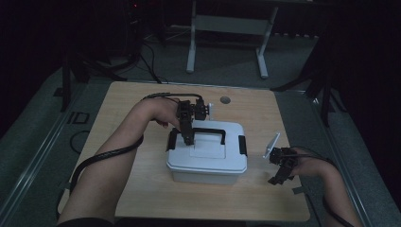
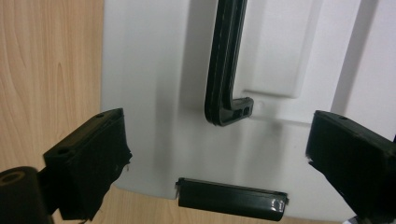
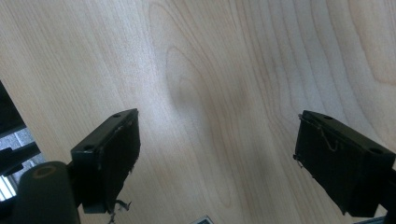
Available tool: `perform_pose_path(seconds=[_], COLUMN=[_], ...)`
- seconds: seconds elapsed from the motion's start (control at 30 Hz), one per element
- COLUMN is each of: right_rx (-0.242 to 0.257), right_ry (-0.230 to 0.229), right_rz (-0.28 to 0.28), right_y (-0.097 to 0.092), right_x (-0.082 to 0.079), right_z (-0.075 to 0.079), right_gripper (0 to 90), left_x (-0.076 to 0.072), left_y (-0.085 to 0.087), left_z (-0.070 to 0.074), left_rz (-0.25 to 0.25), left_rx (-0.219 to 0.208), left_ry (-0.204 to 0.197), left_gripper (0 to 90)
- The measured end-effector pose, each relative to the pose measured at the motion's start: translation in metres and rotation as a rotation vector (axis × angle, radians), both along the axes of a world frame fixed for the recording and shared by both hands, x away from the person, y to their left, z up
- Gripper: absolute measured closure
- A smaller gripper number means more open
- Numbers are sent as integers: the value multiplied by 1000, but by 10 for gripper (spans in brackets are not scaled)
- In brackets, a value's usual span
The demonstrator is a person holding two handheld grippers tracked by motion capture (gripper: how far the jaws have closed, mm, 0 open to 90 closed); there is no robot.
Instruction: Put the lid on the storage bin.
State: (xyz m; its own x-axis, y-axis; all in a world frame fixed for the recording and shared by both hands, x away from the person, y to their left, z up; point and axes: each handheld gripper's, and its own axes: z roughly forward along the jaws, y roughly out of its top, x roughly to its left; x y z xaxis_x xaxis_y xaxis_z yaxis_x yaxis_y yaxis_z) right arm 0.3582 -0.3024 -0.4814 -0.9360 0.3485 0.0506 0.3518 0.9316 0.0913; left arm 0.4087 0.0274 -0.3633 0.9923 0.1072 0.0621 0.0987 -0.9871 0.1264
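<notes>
While we hover our left gripper (image 1: 188,137) over the white box (image 1: 208,158), its handle (image 1: 208,130) lies flat. Between its wide-apart fingers (image 2: 93,158) sits the latch (image 2: 232,199). Our right gripper (image 3: 215,158) idles, fingers apart above bare table (image 3: 210,70).

The box's (image 2: 163,93) far end runs past the frame's top edge.

Left gripper (image 1: 187,137) points down with jaws wide apart; right gripper (image 1: 280,172) likewise spread, held low.

Dim lab: bare table (image 1: 142,189), stands (image 1: 227,28).
</notes>
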Motion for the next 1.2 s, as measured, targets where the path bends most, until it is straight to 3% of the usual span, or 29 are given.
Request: perform_pose_path(seconds=[0.53,1.07,1.2], right_rx=[5,5,5], right_ry=[-10,-12,-15], right_rz=[-10,-16,-19], right_y=[3,5,6], right_x=[2,5,6], right_z=[-1,-1,0], right_gripper=[139,140,140], left_x=[-10,-20,-22], left_y=[55,112,124], left_z=[-8,-14,-18], left_rz=[54,130,152], left_rx=[-66,-78,-99], left_ry=[-11,-1,5], left_gripper=[20,20,20])
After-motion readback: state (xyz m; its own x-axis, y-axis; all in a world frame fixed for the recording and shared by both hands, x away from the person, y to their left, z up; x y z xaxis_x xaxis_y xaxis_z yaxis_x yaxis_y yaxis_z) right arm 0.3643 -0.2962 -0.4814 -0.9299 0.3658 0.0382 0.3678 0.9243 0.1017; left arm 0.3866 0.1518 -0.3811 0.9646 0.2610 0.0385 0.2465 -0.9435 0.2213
